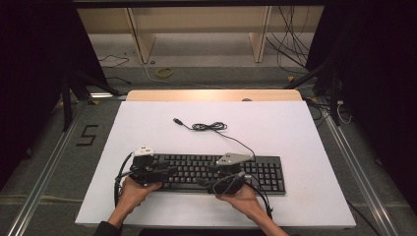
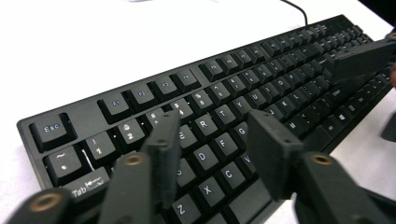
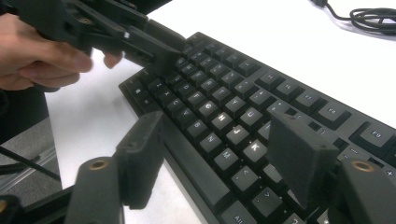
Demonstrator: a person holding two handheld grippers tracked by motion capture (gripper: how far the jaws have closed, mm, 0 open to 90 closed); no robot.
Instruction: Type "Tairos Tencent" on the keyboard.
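A black keyboard (image 1: 196,167) lies across the near half of the white table top (image 1: 275,128). My left gripper (image 1: 171,171) hovers over its left end, pointing right. In the left gripper view its jaws stand open (image 2: 215,130) above the letter keys of the keyboard (image 2: 140,100), with nothing between them. My right gripper (image 1: 206,181) is over the keyboard's middle front, pointing left. Its jaws are open (image 3: 217,135) too, one over the keys (image 3: 289,98), the other past the front edge. Each gripper view shows the other gripper (image 2: 359,58) (image 3: 154,51) close by.
The keyboard's cable (image 1: 209,127) runs from its back edge into a loose coil, ending in a USB plug (image 1: 176,120) on the table's far half. A wooden strip (image 1: 211,95) borders the far edge. Floor cables and stands lie beyond.
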